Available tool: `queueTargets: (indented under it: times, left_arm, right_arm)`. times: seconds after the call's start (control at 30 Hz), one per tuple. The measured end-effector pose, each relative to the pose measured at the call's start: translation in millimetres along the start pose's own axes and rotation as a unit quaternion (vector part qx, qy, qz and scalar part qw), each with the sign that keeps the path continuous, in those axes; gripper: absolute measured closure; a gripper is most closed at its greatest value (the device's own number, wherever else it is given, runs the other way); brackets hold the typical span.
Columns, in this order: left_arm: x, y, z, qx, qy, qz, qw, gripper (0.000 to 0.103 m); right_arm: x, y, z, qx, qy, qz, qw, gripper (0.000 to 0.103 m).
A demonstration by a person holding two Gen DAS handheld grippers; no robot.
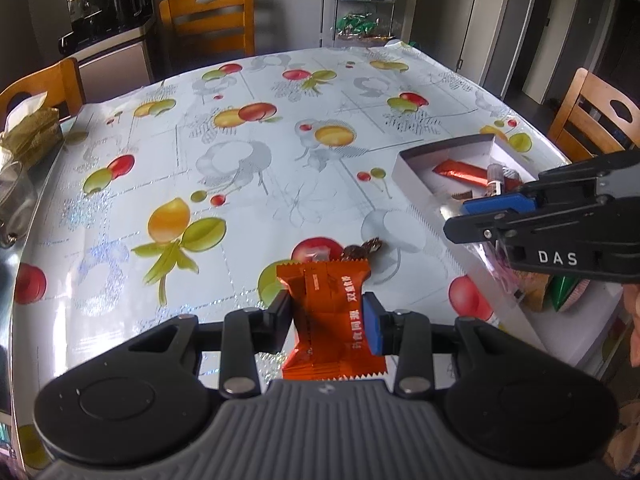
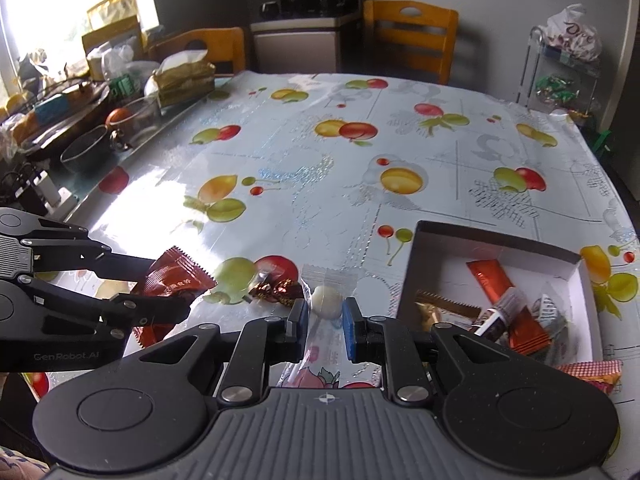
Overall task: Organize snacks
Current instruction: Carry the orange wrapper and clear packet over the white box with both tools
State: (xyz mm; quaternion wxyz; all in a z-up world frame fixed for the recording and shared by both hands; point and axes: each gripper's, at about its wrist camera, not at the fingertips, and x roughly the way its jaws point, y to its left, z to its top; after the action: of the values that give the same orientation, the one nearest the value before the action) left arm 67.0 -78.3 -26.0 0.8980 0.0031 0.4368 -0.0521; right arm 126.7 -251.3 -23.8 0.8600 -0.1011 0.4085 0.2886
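Observation:
My left gripper point(image 1: 326, 314) is shut on an orange snack packet point(image 1: 332, 304) and holds it above the fruit-print tablecloth point(image 1: 240, 184). In the right wrist view the same packet point(image 2: 176, 276) shows in the left gripper point(image 2: 168, 290). My right gripper point(image 2: 325, 318) is shut on a clear packet with a white ball candy point(image 2: 326, 300) inside. It also appears at the right edge point(image 1: 472, 218) of the left wrist view. A brown twisted candy point(image 2: 276, 290) point(image 1: 362, 250) lies on the cloth between the two grippers. The white box point(image 2: 496, 242) point(image 1: 412, 174) to the right holds an orange bar point(image 2: 504, 292) and several other snacks.
Wooden chairs point(image 1: 208, 20) point(image 1: 596, 120) stand around the table. A wire rack point(image 2: 560, 76) with snack bags is beyond the far corner. Bowls point(image 2: 86, 152), a tissue pack point(image 2: 184, 76) and clutter line the table's left side. Loose packets point(image 1: 564, 292) point(image 2: 592, 372) lie by the box.

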Motion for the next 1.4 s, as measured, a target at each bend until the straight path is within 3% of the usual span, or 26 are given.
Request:
queueTargets:
  times: [1.0, 1.4]
  left_arm:
    - [19.7, -56.2, 62.5, 0.040, -0.037, -0.049, 0.9973, 0.068]
    - [27.5, -81.2, 70.6, 0.064, -0.035, -0.077, 0.9943, 0.068]
  right_arm:
    - [-42.2, -57.7, -0.8, 0.050, -0.044, -0.063, 0.996, 0.083]
    - [-49.5, -73.6, -6.6, 0.069, -0.046, -0.080, 0.993, 0.083]
